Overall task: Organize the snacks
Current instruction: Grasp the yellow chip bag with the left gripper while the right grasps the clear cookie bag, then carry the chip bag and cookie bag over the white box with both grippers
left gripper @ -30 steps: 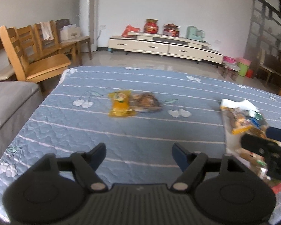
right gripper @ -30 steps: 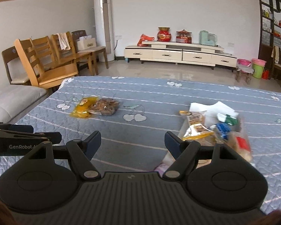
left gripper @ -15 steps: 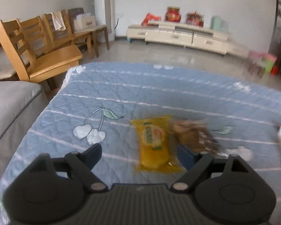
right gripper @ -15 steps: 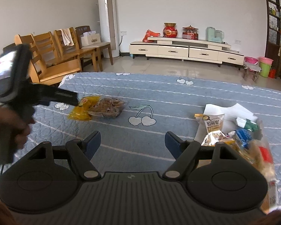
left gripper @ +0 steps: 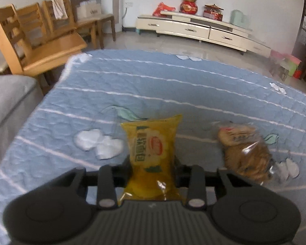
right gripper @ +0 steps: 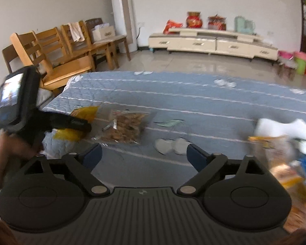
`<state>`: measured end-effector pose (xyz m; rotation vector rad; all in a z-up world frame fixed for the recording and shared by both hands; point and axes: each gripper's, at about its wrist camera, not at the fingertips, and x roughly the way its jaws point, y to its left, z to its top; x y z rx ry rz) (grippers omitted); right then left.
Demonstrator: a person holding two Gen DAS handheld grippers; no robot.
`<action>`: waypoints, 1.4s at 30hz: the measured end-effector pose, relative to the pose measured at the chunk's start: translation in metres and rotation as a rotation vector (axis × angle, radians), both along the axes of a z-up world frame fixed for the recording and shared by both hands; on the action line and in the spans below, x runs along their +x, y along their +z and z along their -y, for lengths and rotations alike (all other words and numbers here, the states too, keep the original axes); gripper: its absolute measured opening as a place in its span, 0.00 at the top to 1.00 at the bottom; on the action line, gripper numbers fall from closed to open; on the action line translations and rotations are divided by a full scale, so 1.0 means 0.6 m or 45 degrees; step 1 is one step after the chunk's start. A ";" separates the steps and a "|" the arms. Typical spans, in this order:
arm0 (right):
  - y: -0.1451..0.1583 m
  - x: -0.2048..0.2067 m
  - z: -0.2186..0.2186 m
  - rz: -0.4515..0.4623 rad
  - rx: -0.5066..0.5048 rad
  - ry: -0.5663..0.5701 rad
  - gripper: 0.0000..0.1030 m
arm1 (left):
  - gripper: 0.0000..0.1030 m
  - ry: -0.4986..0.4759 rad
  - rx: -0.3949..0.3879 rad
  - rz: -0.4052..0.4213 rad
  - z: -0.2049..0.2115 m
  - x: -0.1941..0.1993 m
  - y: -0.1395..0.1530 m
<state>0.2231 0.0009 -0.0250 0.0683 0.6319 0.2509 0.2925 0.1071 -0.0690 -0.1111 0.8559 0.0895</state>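
While closing, left gripper (left gripper: 152, 164) jaws flank the yellow packet (left gripper: 152, 153).

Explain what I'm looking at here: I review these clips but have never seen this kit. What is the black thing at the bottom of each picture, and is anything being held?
No robot: a person carries a pair of hand-held tongs in each hand, and each has a wide-angle camera looking forward along its two fingers. The black shape at the bottom is the tool itself.

One picture comes from the left tongs. They are closing on a yellow snack packet, which sits between the fingers with the pads against its sides. Beside it lies a clear bag of brown biscuits, on the blue quilted cover.

The other comes from the right tongs, whose jaws are opening with nothing between them. It shows the person's hand holding the left tool, the same two packets, and a blurred pile of mixed snacks at the right.
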 end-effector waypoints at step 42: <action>0.125 -0.349 0.077 0.170 -0.086 -0.207 0.36 | 0.65 -0.182 0.016 0.244 0.186 -0.366 0.209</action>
